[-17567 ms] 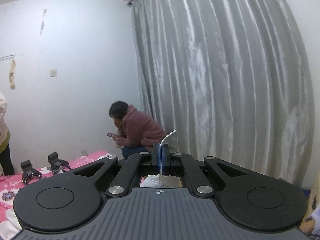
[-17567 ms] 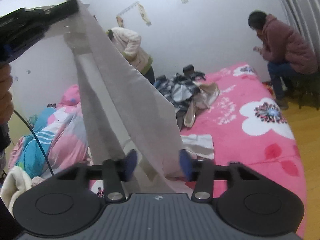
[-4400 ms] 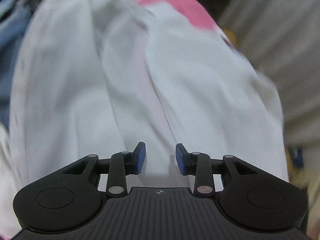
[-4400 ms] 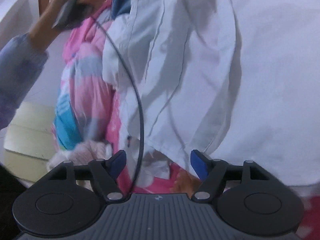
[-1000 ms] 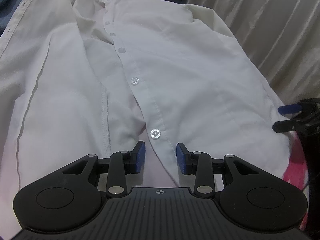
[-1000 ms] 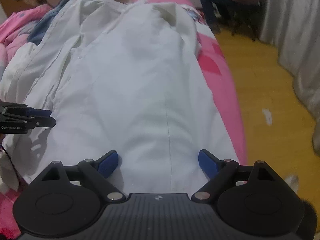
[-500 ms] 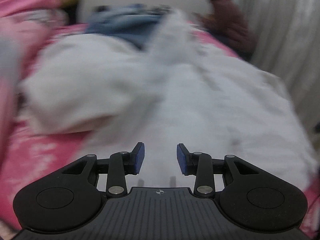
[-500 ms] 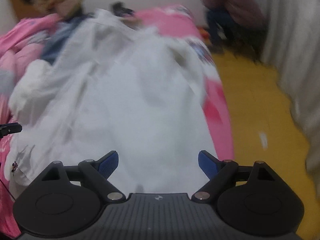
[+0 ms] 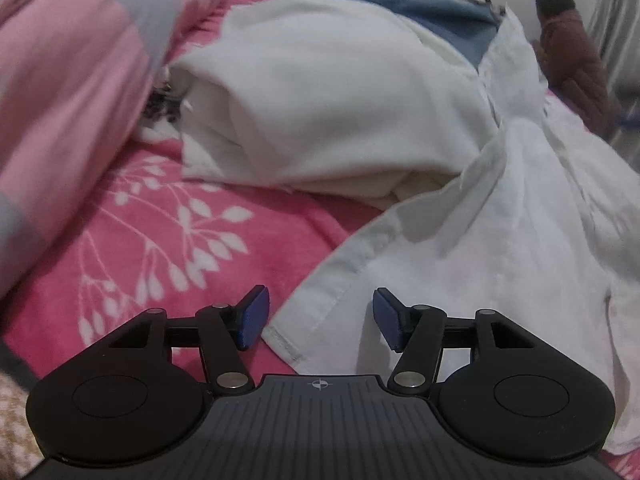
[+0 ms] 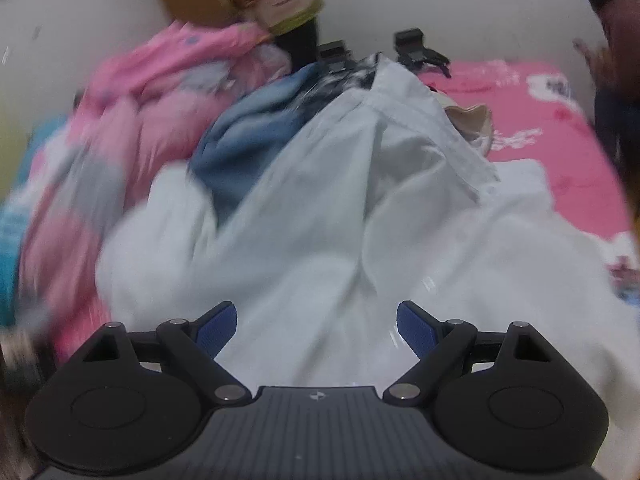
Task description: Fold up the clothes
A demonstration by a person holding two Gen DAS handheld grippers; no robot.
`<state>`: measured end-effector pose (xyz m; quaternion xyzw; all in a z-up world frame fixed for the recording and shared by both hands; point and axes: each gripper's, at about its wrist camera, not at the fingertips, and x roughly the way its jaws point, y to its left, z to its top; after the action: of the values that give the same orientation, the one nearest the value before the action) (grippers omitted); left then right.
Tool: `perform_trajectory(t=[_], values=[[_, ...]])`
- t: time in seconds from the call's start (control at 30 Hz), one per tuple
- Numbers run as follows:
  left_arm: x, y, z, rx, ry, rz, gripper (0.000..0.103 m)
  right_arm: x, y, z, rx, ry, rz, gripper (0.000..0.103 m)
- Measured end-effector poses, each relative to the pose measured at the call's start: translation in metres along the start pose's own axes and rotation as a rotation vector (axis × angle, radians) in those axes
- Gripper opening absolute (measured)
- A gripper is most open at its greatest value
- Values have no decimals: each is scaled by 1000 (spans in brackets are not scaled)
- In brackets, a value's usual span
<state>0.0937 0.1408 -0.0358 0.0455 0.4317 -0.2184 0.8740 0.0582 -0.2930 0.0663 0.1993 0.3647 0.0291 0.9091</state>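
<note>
Pink bedspread [image 9: 168, 240] bears white shirt [image 9: 500, 248], hem between left jaws.

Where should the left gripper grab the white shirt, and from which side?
Take the white shirt by its stitched hem corner, which lies flat on the pink blanket between the open left gripper's jaws. Probably come straight ahead and low, so one finger slides under the free edge.

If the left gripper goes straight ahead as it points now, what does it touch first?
Most likely the hemmed corner of the white button-up shirt, which lies directly between the open left gripper fingers on the pink floral blanket. Depth is unclear, so this is an estimate.
</note>
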Motion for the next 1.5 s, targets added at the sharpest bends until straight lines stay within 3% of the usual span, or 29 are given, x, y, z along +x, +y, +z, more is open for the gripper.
perform_trajectory(t=[0.03, 0.07, 0.13, 0.2, 0.3, 0.43, 0.6, 0.77, 0.83, 0.87, 1.07, 1.13, 1.37, 1.5], values=[[0, 1, -3, -2, -2, -18, 53, 11, -5, 13, 49, -18, 19, 90], [-1, 1, -4, -8, -3, -39, 38, 20, -8, 26, 88, -37, 34, 90], [-7, -2, -6, -10, -29, -45, 28, 36, -11, 49, 135, -73, 47, 90], [-10, -6, -7, 8, -46, -39, 12, 53, -11, 71, 164, -98, 46, 90], [-14, -10, -7, 0, -53, -71, 5, 81, -10, 98, 204, -83, 61, 89], [-33, -25, -3, 30, -99, -128, 5, 114, 6, 106, 197, -8, 76, 88], [-67, -47, -3, 74, -152, -259, 5, 126, 21, 102, 157, -17, 13, 71], [-92, -59, -9, 73, -171, -353, 5, 135, 35, 97, 114, -33, -54, 64], [-97, -59, -11, 57, -159, -412, 5, 139, 41, 95, 97, -39, -81, 42], [-100, -59, -13, 48, -158, -441, 5, 137, 41, 94, 90, -42, -87, 36], [-117, -58, -11, -24, -151, -599, 5, 116, 36, 90, 53, -65, -103, 20], [-119, -59, -12, -33, -151, -624, 5, 109, 34, 89, 41, -72, -109, 5], [-117, -69, -11, -64, -135, -706, 5, 85, 28, 84, -2, -98, -127, 2], [-110, -92, -13, -5, -75, -790, 5, 63, 16, 81, -6, -114, -140, 2]])
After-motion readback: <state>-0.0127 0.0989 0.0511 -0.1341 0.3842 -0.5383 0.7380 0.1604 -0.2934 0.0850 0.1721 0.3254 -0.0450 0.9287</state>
